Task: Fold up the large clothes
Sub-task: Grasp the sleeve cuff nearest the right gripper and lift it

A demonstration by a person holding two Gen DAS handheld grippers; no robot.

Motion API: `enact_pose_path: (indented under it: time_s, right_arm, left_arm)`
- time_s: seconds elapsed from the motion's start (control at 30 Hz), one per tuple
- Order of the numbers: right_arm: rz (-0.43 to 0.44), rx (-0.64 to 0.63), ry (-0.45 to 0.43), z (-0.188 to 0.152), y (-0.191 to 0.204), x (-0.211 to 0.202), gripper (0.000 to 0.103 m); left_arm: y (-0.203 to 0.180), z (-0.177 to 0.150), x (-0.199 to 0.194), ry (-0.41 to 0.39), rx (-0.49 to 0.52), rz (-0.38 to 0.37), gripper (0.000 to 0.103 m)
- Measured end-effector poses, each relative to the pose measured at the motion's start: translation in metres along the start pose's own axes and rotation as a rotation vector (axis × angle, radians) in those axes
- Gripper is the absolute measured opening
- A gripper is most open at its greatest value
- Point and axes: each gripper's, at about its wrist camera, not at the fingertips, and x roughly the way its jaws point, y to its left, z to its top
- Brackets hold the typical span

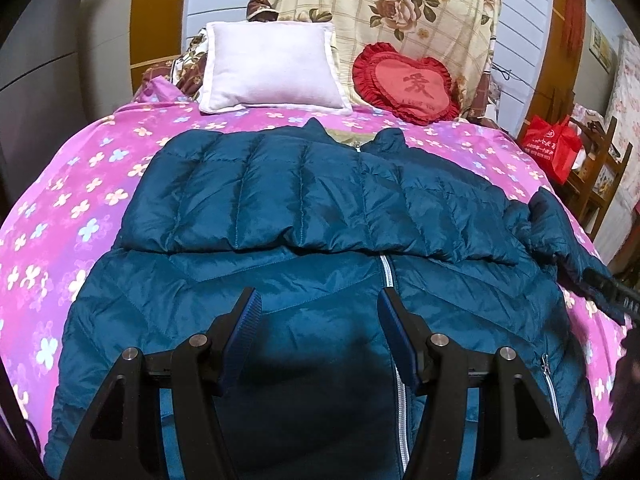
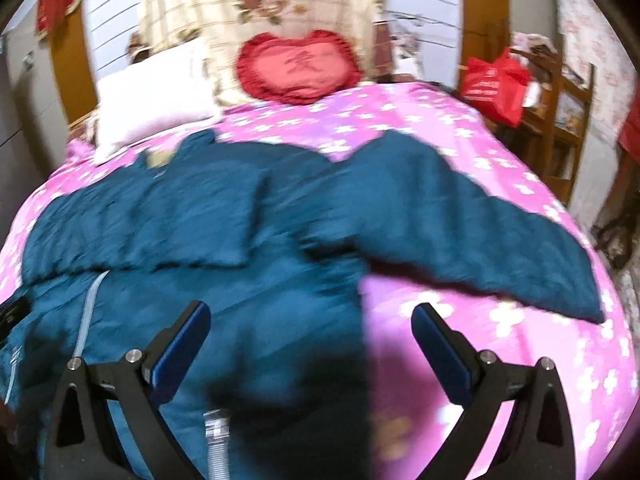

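Left wrist view: the left gripper point(image 1: 318, 304) hovers with its jaws apart and empty, angled down over the quilted, puffy teal jacket point(image 1: 280, 208), one sleeve folded across its chest, lying mid-bed on the pink flowered bedspread point(image 1: 60, 200). Beyond, at the head edge, sit a white pillow point(image 1: 272, 68) and a frilled red heart cushion point(image 1: 408, 84). The right gripper point(image 2: 312, 320) is spread wide and empty above the jacket's right edge, its view blurred.

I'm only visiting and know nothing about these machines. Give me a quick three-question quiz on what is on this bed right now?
1. True or false: one sleeve of the blue jacket lies folded across its chest.
2. Which cushion sits beside the white pillow? A) red heart cushion B) green round cushion
3. Fill in: the left gripper hangs over the jacket's ____.

Key: 1 true; 2 A; 3 zipper.
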Motion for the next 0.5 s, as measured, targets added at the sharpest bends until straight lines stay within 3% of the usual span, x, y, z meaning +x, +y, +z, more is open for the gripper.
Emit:
enact_pose_path:
  time_s: [0.2,0.5]
  right_arm:
    - [-0.158,0.088,-0.023,0.022,-0.082,0.014,0.102]
    - [-0.371,0.222,0.022,0.031,-0.222,0.049,0.103]
  left_arm:
    - [0.002,0.0,0.004,0.012,-0.007,-0.003,0.042]
    - [0.001,0.0,0.009,0.027,-0.001,-0.012,0.042]
